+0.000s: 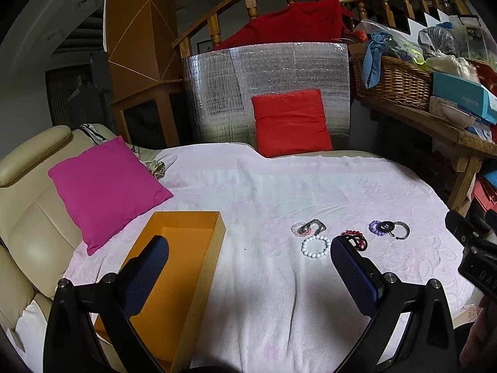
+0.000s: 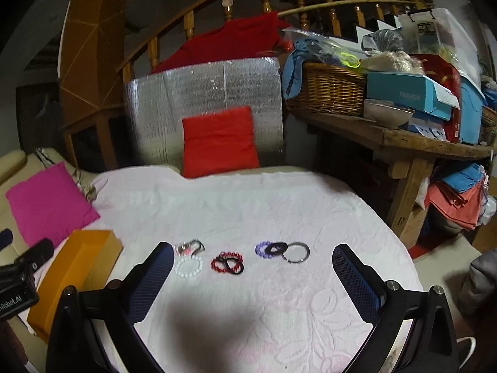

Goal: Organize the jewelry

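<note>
Both the left gripper (image 1: 248,258) and right gripper (image 2: 251,264) hung wide and empty above the white blanket (image 2: 248,205), no piece yet lifted; the next move seemingly called for closing on one ring. About seven pieces lay near the single empty orange box (image 1: 192,242): white bracelet (image 2: 188,266), red bracelet (image 2: 224,261), purple bracelet (image 2: 260,249), metal bangle (image 2: 297,252).

Orange box (image 1: 198,217), plain, near left. White bead bracelet (image 2: 189,266). Red bead bracelet (image 2: 224,261) with black loop across it. Purple bead bracelet (image 2: 262,250) beside black ring (image 2: 275,247) and grey metal ring (image 2: 297,252). Cloth (image 2: 248,211) pale pink-white, raised flower pattern. Magenta pillow (image 1: 105,191) left; red pillow (image 2: 219,141) far. Silver quilted foil sheet (image 1: 267,68) behind. Brown woven wicker basket (image 2: 326,90) far right; teal box (image 2: 410,94) beside it. Gripper pads (image 2: 157,279) dark blue, fine dotted texture.
</note>
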Demonstrator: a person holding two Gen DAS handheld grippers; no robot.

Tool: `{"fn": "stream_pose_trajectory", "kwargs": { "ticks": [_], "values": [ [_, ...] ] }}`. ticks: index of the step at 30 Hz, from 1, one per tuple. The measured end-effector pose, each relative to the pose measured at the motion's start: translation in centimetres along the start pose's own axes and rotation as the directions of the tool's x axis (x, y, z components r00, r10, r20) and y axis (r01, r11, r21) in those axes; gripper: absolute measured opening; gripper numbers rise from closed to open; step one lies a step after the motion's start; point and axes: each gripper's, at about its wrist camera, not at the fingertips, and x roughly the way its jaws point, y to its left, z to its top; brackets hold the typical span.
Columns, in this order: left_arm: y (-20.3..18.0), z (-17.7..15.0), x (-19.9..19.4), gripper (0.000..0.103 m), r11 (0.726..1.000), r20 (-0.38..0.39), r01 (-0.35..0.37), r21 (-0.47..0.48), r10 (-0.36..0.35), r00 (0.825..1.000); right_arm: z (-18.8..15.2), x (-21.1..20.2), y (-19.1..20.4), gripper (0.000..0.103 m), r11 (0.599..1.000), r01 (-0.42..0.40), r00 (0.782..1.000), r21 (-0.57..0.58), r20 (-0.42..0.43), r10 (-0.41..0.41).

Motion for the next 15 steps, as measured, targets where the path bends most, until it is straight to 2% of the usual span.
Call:
{"fn": "stream_pose_trajectory", "kwargs": {
  "ticks": [3, 15],
  "values": [
    [-0.1, 0.1, 0.3, 0.103, 1.000, -0.004, -0.002, 0.002, 0.002, 1.000, 0.3, 0.5, -0.7, 0.103, 1.000, 0.008, 1.000, 0.022, 0.003, -0.008],
    [-0.5, 0.3, 2.4, 0.103, 1.000, -0.026, -0.006, 0.008, 0.006, 1.000, 0.8, 2.1, -3.3, 0.103, 0.998, -0.054, 0.997, 0.037, 0.054, 0.052]
  ]
}}
